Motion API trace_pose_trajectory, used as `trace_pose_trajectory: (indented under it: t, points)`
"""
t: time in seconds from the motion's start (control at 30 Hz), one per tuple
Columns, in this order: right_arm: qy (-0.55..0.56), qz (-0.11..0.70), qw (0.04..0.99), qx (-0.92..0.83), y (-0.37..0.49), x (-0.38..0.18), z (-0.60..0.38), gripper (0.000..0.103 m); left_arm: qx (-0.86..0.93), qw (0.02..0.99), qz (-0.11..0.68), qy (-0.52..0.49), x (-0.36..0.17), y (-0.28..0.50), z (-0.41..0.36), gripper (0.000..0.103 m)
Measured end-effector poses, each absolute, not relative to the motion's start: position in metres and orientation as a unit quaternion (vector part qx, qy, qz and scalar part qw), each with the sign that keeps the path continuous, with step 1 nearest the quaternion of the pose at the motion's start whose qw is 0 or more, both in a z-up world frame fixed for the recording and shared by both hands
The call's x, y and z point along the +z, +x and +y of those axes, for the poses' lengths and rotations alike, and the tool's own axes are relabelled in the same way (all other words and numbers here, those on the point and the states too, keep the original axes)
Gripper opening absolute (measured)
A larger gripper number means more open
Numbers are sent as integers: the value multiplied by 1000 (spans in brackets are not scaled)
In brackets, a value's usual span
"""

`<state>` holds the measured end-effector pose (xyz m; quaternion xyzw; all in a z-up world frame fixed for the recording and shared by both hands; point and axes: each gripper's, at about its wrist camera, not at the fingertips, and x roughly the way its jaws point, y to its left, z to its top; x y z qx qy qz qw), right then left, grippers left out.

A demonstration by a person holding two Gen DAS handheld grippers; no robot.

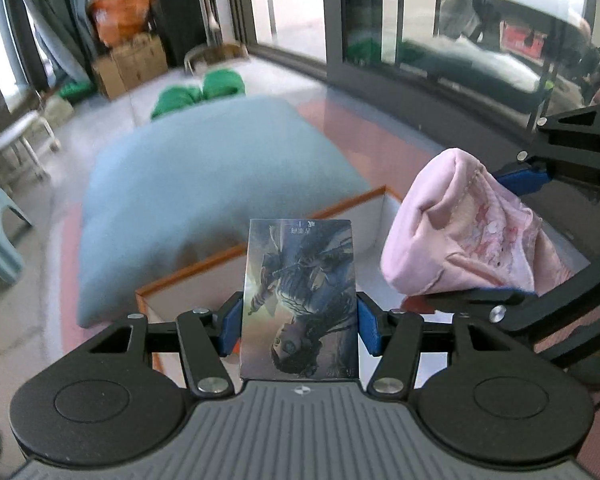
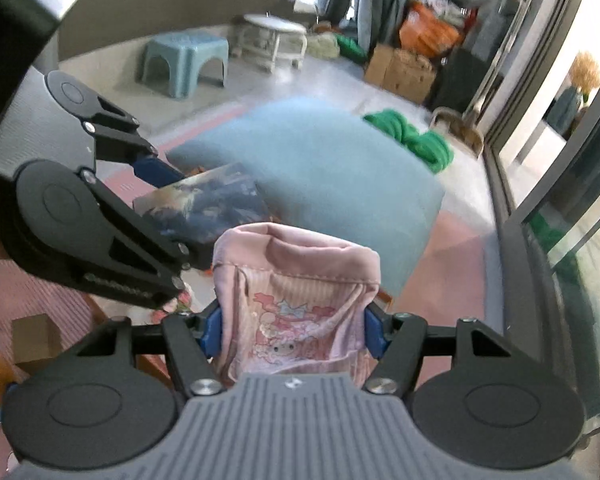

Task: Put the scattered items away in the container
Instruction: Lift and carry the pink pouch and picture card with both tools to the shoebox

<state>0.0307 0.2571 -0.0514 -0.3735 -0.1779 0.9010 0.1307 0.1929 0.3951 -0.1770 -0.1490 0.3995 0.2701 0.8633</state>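
Two items are in hand above the open white box with an orange-brown rim (image 1: 340, 204), which sits on the pink floor mat (image 1: 380, 132) in front of a large pale blue cushion (image 1: 204, 184). The left gripper (image 1: 299, 322) has its blue pads clamped on the long edges of a glossy rectangular picture card printed with a dark-haired figure (image 1: 300, 300), held upright with its lower part between the fingers. The right gripper (image 2: 293, 330) is closed on a soft pink fabric pouch with a cartoon print (image 2: 296, 300), pinched from both sides so that the cloth bunches and its open mouth stands upward. In the left wrist view the pouch (image 1: 464, 232) hangs over the far right part of the box, with the card nearer the middle. The card looks light, thin and fairly stiff, but slick; an edge grip like this one probably suits it, though too much squeeze could bow it and too little could let it slide. The pouch looks light and limp, so it will likely sag wherever it is not pinched, and a hold across its bunched body seems safest. Both should drop harmlessly into the box.
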Motion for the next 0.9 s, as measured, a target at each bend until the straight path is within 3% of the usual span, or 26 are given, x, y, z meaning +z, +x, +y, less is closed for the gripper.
trace_pose_trajectory:
  t: [0.33, 0.9]
  points:
    - [-428, -159, 137, 879, -9, -112, 291, 68, 263, 840, 445, -165, -225, 216, 414, 66]
    - [-480, -159, 132, 853, -34, -158, 313, 68, 251, 818, 492, -161, -271, 243, 424, 66]
